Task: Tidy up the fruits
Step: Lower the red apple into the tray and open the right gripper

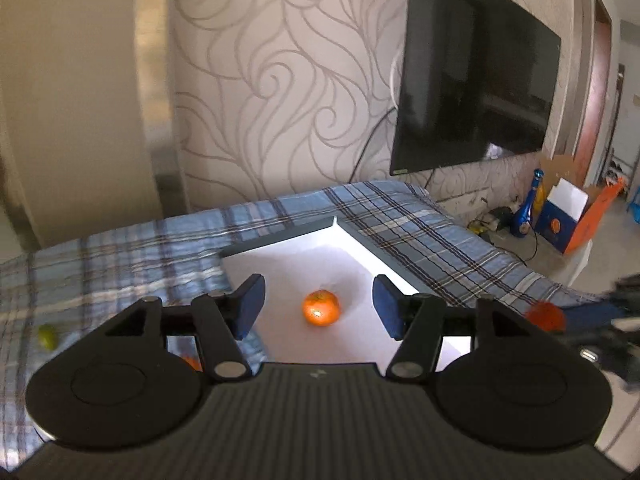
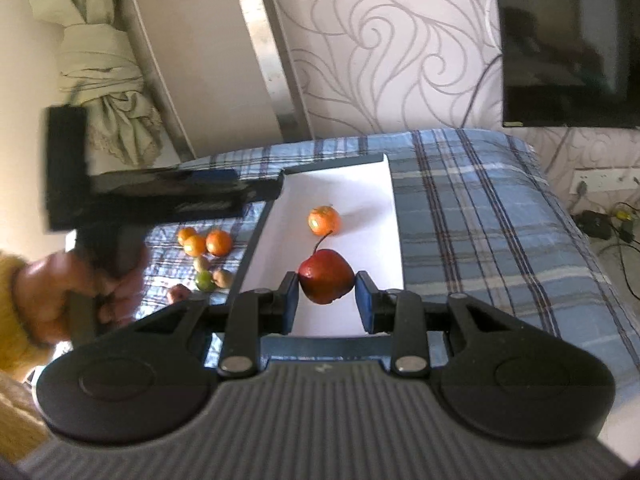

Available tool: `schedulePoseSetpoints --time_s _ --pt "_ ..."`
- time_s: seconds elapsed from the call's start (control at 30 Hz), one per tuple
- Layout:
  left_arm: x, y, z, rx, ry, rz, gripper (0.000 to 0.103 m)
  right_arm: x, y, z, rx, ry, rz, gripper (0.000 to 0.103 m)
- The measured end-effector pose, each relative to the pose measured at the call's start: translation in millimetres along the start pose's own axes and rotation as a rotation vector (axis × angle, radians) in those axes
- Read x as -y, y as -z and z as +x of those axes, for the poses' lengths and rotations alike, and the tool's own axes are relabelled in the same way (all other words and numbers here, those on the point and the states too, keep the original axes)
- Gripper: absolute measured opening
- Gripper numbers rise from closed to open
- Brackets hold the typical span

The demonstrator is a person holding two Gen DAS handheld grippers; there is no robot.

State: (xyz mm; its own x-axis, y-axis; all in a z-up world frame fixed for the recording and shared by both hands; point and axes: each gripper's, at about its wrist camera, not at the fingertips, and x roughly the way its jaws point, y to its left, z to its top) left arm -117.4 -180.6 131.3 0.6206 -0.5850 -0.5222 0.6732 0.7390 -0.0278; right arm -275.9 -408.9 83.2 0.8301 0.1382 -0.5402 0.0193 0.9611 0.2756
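Apple (image 2: pixel 326 277) clamped in right tool (image 2: pixel 327 298) above tray (image 2: pixel 394 216); best lowered beside orange (image 2: pixel 324 220), then released. Left tool (image 1: pixel 319 306) apart, empty.

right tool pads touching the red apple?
Touching. Right wrist view: both pads press the sides of the red apple, held over the white tray.
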Motion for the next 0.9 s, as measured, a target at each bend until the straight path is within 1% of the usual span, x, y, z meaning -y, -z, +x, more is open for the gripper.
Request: schedulePoseSetpoints --time_s 0.07,0.13,0.17,0.23,0.33,0.43,0.57,0.7,0.8,0.9 --pt "-4 7 -19 0.016 -0.02 -0.009 0.065 -2 -3 8 -0.011 -0.019 -0.005 0.034" --pt "-7 16 -34 0.023 -0.052 -0.011 0.065 -4 -2 21 -0.046 -0.035 -0.015 0.034" --pt "-9 21 -40 0.012 -0.065 -0.021 0.065 -6 -2 28 -0.071 -0.045 -0.021 0.034" --pt "-13 30 -52 -0.009 -0.082 -0.037 0.065 -10 -1 37 -0.09 -0.068 -0.038 0.034" --pt "-20 43 -69 -0.023 -0.152 -0.054 0.065 -14 2 52 -0.116 -0.099 -0.048 0.034" --pt "-28 54 -84 -0.037 -0.199 -0.095 0.065 -17 6 65 -0.141 -0.118 -0.067 0.034" --pt "-35 69 -105 -0.045 -0.263 -0.123 0.065 -20 10 80 -0.166 -0.125 -0.092 0.034" --pt "-36 79 -123 -0.048 -0.306 -0.169 0.065 -19 12 94 -0.187 -0.119 -0.106 0.034" --pt "-35 79 -138 -0.038 -0.338 -0.185 0.065 -20 10 103 -0.197 -0.109 -0.118 0.034" --pt "-38 74 -157 -0.009 -0.376 -0.195 0.065 -22 8 111 -0.2 -0.098 -0.142 0.034"
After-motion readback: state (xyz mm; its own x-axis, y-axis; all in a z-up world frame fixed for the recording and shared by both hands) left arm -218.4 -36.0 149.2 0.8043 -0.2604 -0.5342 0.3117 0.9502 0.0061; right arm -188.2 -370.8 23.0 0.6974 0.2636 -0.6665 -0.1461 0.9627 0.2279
